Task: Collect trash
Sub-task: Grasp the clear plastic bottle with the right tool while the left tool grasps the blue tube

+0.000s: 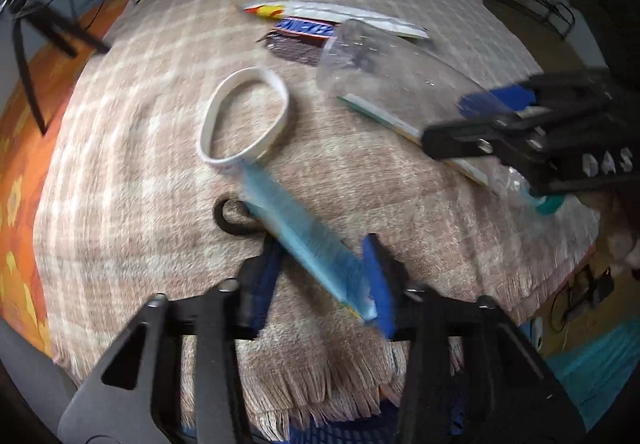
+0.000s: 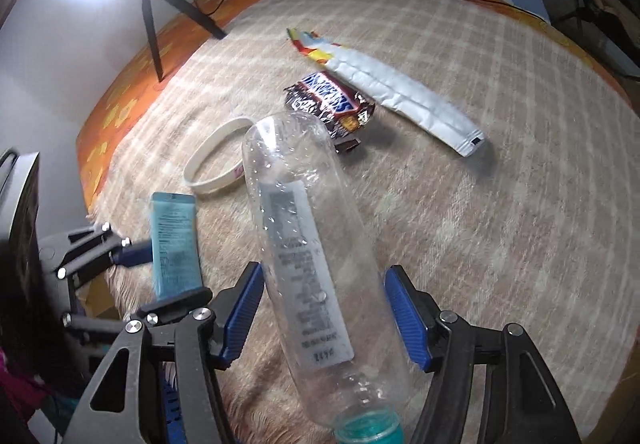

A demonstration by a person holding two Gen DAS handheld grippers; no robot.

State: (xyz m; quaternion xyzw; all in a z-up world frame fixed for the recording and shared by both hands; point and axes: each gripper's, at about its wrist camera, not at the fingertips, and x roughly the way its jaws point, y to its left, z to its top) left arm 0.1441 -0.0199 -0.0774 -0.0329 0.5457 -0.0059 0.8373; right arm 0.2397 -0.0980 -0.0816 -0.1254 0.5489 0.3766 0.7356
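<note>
Trash lay scattered over the checked blanket [image 2: 500, 224], and I worked from what sat nearest. My right gripper [image 2: 324, 316] straddled the clear plastic bottle [image 2: 304, 244], its jaws apart, whether the pads pressed I could not tell. I judged the bottle empty, light, slick and easily dented, best taken across its middle rather than at the teal cap [image 2: 368, 430]. My left gripper [image 1: 320, 280] had the flat blue tube [image 1: 304, 240] between its jaws, though blur hid whether it was clamped; soft and squashy, I reckoned. Farther off lay the white band [image 2: 216, 164], then the crinkly candy wrapper [image 2: 332, 104] and the limp white packet [image 2: 404, 92]
</note>
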